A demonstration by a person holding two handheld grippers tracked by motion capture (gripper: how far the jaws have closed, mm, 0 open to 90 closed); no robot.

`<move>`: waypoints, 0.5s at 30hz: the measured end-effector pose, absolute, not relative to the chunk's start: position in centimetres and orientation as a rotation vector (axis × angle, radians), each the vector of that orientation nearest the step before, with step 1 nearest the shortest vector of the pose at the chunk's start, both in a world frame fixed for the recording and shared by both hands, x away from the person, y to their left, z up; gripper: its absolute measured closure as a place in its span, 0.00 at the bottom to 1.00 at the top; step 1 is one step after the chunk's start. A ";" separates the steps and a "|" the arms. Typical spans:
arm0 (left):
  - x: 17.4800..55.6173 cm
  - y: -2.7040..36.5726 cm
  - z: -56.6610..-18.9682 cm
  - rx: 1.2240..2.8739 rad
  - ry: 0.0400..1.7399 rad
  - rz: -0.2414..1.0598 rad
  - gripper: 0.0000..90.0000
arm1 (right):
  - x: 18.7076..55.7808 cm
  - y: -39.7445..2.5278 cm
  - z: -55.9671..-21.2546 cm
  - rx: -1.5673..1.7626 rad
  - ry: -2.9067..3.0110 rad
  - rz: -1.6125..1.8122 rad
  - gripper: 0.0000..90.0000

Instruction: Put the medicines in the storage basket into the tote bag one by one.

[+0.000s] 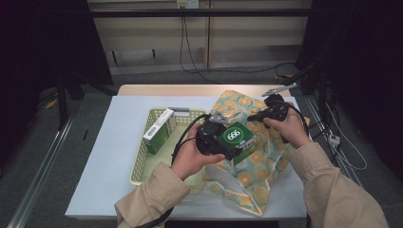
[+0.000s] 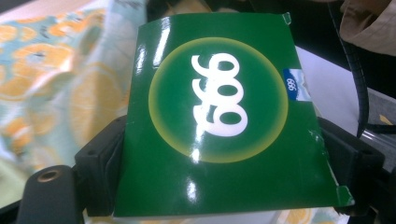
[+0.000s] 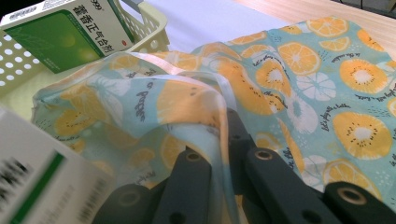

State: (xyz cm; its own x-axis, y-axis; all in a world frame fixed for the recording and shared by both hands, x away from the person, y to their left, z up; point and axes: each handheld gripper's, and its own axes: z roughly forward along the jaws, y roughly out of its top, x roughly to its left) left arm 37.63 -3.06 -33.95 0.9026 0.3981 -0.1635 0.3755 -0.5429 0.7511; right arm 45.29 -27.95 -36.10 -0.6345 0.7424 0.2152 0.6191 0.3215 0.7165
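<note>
A glossy green box (image 1: pixel 240 137) with "666" in white hangs just above the mouth of a fabric bag (image 1: pixel 256 161) printed with orange slices. My left gripper (image 1: pixel 227 141) is shut on the box; in the left gripper view the box (image 2: pixel 219 116) sits squarely between the two black jaws of that gripper (image 2: pixel 219 182). My right gripper (image 1: pixel 259 115) is shut on the bag's upper edge. In the right gripper view its jaws (image 3: pixel 224 158) pinch a pale fabric strap of the bag (image 3: pixel 327 93), holding the mouth up.
A pale yellow-green perforated basket (image 1: pixel 142 166) lies left of the bag with a green and white box (image 1: pixel 159 130) standing in it, also seen as the box (image 3: pixel 65 32) in the basket (image 3: pixel 154 28). The white-covered table (image 1: pixel 104 156) has bare room at left and front.
</note>
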 end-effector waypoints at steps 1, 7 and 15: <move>37.6 -3.4 -34.2 2.203 0.548 0.032 0.18 | 45.3 -28.0 -36.1 1.264 2.427 1.206 0.99; 38.0 -5.0 -35.8 2.264 0.534 0.021 0.18 | 45.3 -28.1 -36.0 1.265 2.425 1.212 0.99; 39.3 -5.9 -37.9 2.322 0.579 0.029 0.18 | 45.2 -28.0 -35.8 1.253 2.427 1.211 0.99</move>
